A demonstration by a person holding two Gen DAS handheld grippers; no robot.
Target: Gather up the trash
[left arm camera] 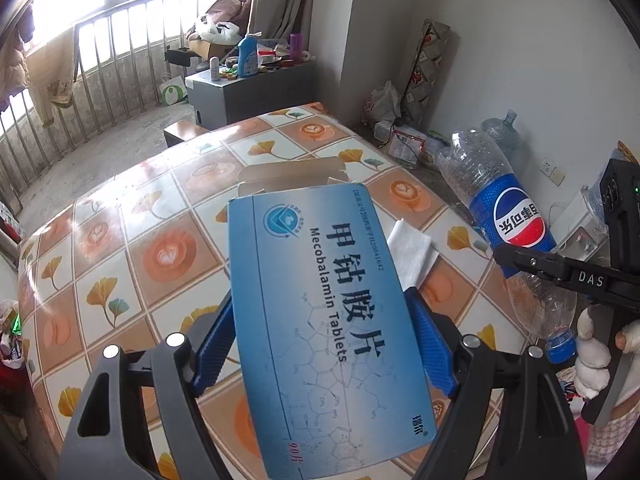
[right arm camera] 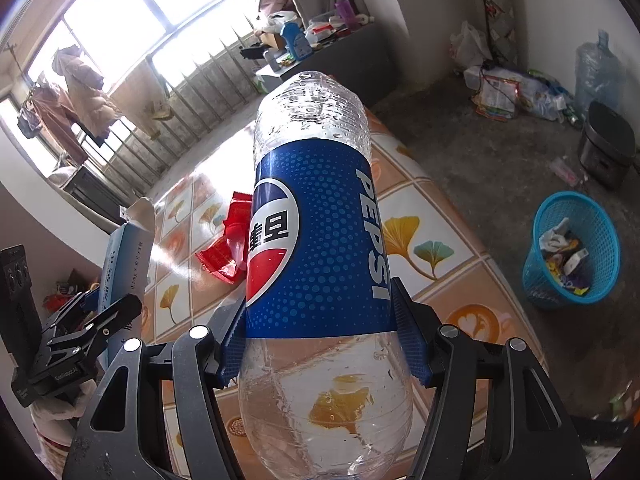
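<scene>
Only our right wrist view shows the blue trash basket (right arm camera: 572, 248) on the floor. Left hand-held gripper (left arm camera: 320, 316) pinches the tablet box (left arm camera: 324, 320); right hand-held gripper (right arm camera: 320, 336) clamps the Pepsi bottle (right arm camera: 316, 240), both seemingly above the desk (left arm camera: 120, 240), pointing downward.

We see a glossy blue cardboard medicine box (left arm camera: 320, 312) and a clear, dimpled plastic Pepsi bottle (right arm camera: 316, 240) with a shiny film label. The worktop (left arm camera: 132, 248) wears a slick, reflective printed oilcloth. Ribbed blue plastic pads (right arm camera: 412, 344) line the matt black claw. The basket (right arm camera: 572, 252) is blue plastic mesh; the floor (right arm camera: 460, 152) is rough concrete.
</scene>
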